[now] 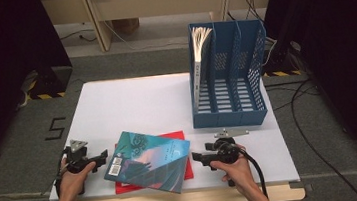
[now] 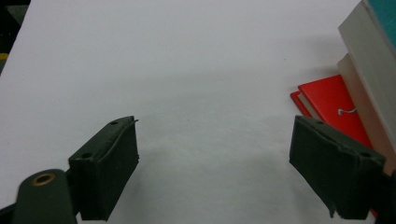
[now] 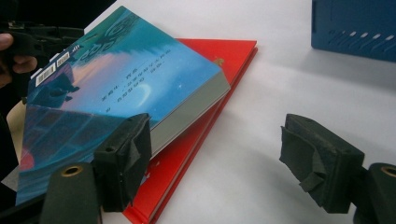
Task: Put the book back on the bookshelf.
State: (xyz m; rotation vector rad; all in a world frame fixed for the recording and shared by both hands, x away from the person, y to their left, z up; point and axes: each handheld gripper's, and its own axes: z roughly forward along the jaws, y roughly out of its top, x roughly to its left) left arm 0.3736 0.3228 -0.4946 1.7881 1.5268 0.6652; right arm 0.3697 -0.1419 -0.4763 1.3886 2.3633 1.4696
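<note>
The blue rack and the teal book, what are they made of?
Blue rack: looks like hard moulded plastic, matt, with rows of punched slots in its walls and floor. Teal book: paper, probably a paperback; its cover is glossy and catches the light, and the pale grey page edges show along its side.

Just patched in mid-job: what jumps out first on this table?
A teal book lies askew on a red book at the table's near edge, between the open left gripper and open right gripper. Behind them a blue file rack holds one upright book in its leftmost slot.
</note>
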